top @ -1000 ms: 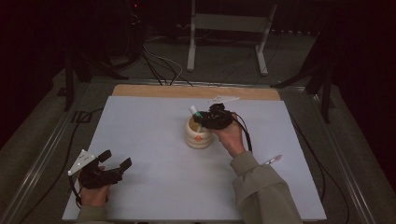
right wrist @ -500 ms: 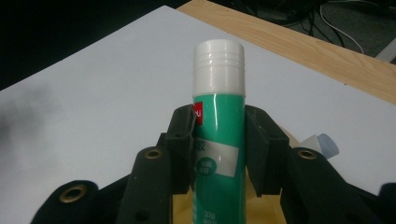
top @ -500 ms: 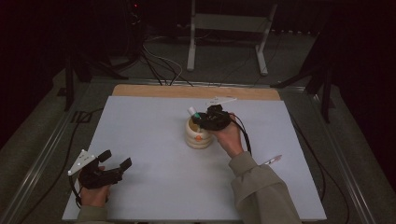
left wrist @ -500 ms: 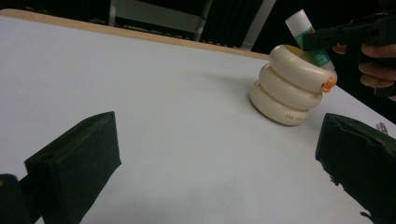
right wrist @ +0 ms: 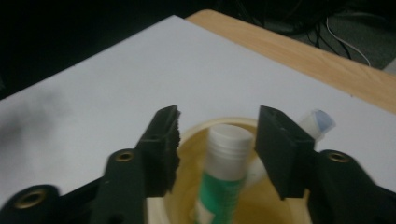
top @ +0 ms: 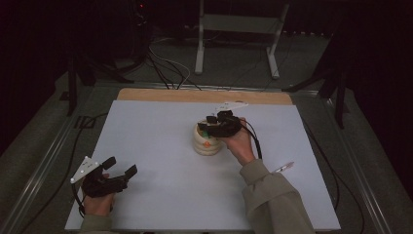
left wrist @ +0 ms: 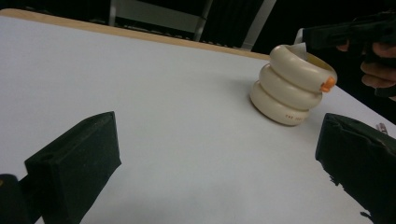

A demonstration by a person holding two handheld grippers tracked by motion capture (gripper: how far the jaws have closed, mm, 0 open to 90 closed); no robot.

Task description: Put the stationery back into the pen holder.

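A cream ribbed holder (top: 207,141) (left wrist: 289,88) (right wrist: 187,140) with a small orange knob (left wrist: 328,84) stands mid-table. Inside it a glue stick (right wrist: 223,186) with a white cap and green body stands upright. Beside that leans a white tube with a pale blue tip (right wrist: 317,122). My right gripper (top: 213,122) (right wrist: 217,126) hovers over the holder's mouth; its jaws have just been opening, and the glue stick's cap stands between them with a gap on each side. My left gripper (top: 120,166) (left wrist: 219,149) rests open near the front left corner, holding nothing.
A small pen-like object (top: 284,167) lies on the white table (top: 160,122) right of the sleeve. A wooden strip (top: 195,95) runs along the far edge. Beyond it are cables and a metal stand (top: 234,29) on the floor.
The right gripper's jaws stand wider apart over the holder than before. Both hands have kept their places.
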